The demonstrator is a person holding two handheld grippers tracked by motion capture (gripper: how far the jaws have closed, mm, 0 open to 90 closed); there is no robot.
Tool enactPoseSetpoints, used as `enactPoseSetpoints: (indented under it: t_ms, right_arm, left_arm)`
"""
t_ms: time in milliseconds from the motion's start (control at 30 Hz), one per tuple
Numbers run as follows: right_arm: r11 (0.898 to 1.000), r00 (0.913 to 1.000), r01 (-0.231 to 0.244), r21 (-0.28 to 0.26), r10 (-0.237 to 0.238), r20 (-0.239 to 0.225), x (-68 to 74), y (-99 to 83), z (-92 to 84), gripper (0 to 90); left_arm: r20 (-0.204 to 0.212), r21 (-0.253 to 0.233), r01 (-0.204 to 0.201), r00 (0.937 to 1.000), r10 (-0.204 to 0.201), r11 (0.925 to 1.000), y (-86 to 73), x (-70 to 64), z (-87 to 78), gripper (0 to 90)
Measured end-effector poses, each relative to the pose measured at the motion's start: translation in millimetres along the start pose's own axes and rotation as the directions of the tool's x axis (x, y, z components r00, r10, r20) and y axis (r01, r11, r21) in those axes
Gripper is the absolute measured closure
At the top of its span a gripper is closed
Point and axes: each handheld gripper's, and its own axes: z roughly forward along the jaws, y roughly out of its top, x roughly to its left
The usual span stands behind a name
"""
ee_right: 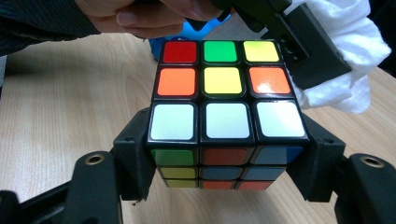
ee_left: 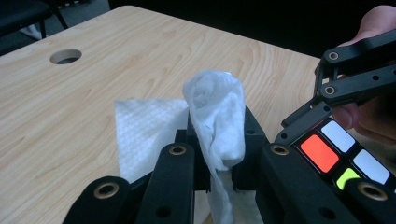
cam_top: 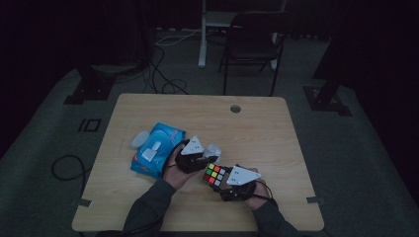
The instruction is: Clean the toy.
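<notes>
My right gripper (ee_right: 224, 156) is shut on a colour cube (ee_right: 223, 88), its jaws pressing the cube's two sides and holding it just above the table. In the high view the cube (cam_top: 214, 174) sits near the table's front middle, with the right gripper (cam_top: 221, 180) behind it. My left gripper (ee_left: 217, 140) is shut on a crumpled white wipe (ee_left: 217, 109) that sticks up between its jaws. The wipe (ee_right: 348, 70) hangs right beside the cube's far right corner; whether it touches the cube I cannot tell. In the high view the left gripper (cam_top: 209, 158) stands just left of the cube.
A blue pack of wipes (cam_top: 158, 147) lies left of the hands, with a white oval object (cam_top: 140, 139) beside it. The wooden table (cam_top: 276, 143) has a cable hole (cam_top: 235, 108) near its far edge. A dark chair (cam_top: 252, 44) stands beyond the table.
</notes>
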Motion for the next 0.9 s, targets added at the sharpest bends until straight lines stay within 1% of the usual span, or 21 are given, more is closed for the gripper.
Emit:
enactPoseSetpoints:
  t_ms: [100, 333, 500, 633, 800, 900]
  right_arm:
    - [1.0, 0.9999, 0.01, -0.001, -0.01, -0.004, 0.9, 0.2, -0.2, 34.5]
    - [1.0, 1.0, 0.006, -0.009, -0.006, -0.001, -1.3, -0.6, -2.7, 34.4]
    - [1.0, 1.0, 0.007, -0.011, -0.007, -0.002, -0.9, -0.8, -2.9, 34.4]
    - [1.0, 1.0, 0.006, -0.014, -0.006, 0.0, -1.8, -1.3, -3.4, 34.5]
    - [1.0, 1.0, -0.004, -0.009, 0.004, 0.007, -3.4, -3.6, -2.5, 34.4]
    - [1.0, 0.9998, -0.015, -0.013, 0.015, 0.015, -4.7, -4.2, -3.2, 34.4]
  left_arm:
    - [-0.002, 0.004, 0.006, 1.0, -0.006, 1.0, -2.2, 0.7, 0.1, 81.7]
    - [-0.001, 0.001, 0.013, 0.9999, -0.013, 0.9999, -5.4, 2.1, -2.1, 81.7]
    - [0.002, -0.011, 0.028, 0.9996, -0.028, 0.9995, -8.6, 3.0, -4.9, 81.7]
    - [-0.002, -0.021, 0.029, 0.9996, -0.029, 0.9993, -8.2, 2.7, -9.5, 81.7]
    - [-0.005, -0.038, 0.018, 0.9998, -0.018, 0.9991, -3.9, 1.3, -15.8, 81.7]
    - [-0.003, -0.038, 0.021, 0.9998, -0.021, 0.9991, -4.7, 0.8, -15.7, 81.7]
